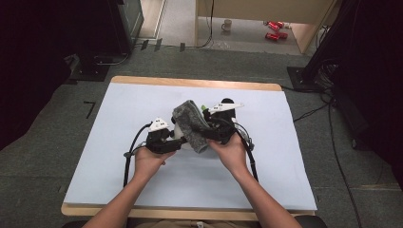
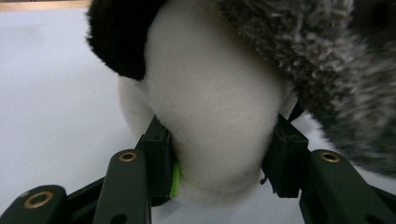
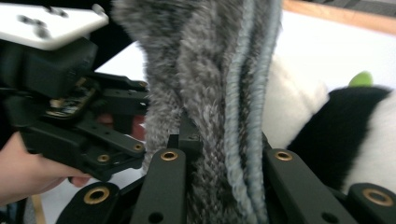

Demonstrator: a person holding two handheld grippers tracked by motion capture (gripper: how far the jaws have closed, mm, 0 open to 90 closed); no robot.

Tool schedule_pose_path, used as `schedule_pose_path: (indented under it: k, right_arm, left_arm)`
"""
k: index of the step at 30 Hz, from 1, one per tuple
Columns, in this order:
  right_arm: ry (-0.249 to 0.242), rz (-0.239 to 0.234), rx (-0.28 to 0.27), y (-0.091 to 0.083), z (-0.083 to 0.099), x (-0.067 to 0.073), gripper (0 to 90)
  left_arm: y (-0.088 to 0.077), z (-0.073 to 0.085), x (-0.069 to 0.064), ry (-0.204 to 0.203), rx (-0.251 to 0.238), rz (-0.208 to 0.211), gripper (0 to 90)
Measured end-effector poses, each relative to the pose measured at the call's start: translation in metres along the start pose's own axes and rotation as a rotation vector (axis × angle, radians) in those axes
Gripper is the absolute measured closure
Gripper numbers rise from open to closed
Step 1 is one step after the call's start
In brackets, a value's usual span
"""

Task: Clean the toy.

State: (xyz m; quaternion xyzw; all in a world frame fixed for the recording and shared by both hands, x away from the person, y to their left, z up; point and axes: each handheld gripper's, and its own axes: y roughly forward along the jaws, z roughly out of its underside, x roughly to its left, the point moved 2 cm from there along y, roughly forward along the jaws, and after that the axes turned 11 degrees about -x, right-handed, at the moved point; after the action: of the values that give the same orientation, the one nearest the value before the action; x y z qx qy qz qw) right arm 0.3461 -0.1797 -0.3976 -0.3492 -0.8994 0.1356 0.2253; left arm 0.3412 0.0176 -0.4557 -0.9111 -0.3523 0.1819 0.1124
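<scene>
— Where is the panda (image 2: 210, 107)?
— Mid-bench (image 1: 119, 156), squeezed in the left tongs (image 2: 219, 163). The right tongs (image 3: 224, 154) pinch its grey scarf (image 3: 210, 70).
— Will it be hard to hold?
— No, I think. It looks soft and light. Grab the thick, fluffy parts.

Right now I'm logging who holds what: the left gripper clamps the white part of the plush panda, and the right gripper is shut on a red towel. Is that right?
One thing is off: the towel is not red. The right gripper is shut on a fuzzy grey cloth, as the right gripper view shows. The left gripper does clamp the white part of the plush panda.
</scene>
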Motion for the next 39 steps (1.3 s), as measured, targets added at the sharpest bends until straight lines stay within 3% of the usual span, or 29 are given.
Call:
schedule_pose_path:
  k: [3,6,13,26,28,31,32,36,39]
  right_arm:
    - [-0.011,0.002,0.023,0.002,0.004,-0.010,77.6]
    - [-0.050,0.058,0.047,-0.002,0.004,-0.019,78.3]
    - [-0.045,0.115,0.038,-0.019,-0.002,-0.034,78.6]
    - [0.037,0.217,-0.040,-0.060,-0.005,-0.072,77.9]
    - [0.043,0.242,-0.047,-0.067,-0.004,-0.076,77.9]
    - [-0.009,0.322,-0.036,-0.076,-0.003,-0.078,78.2]
    - [-0.005,0.339,-0.034,-0.079,-0.003,-0.080,78.2]
    - [0.047,0.327,-0.069,-0.091,-0.004,-0.084,78.3]
    - [0.057,0.301,-0.118,-0.095,-0.014,-0.072,78.3]
  left_arm:
    - [0.003,0.003,0.005,-0.011,0.006,0.001,51.7]
    - [0.004,0.003,0.011,-0.047,0.009,0.009,51.4]
    - [0.006,0.002,0.017,-0.057,0.013,0.008,51.1]
    - [0.010,-0.003,0.025,-0.061,0.040,0.014,50.7]
    - [0.011,-0.003,0.026,-0.073,0.043,0.024,50.6]
    - [0.012,-0.003,0.028,-0.080,0.044,0.030,50.4]
    - [0.012,-0.003,0.028,-0.075,0.041,0.030,50.4]
    - [0.014,-0.002,0.027,-0.062,0.036,0.037,50.1]
    - [0.014,-0.003,0.025,-0.053,0.036,0.036,49.9]
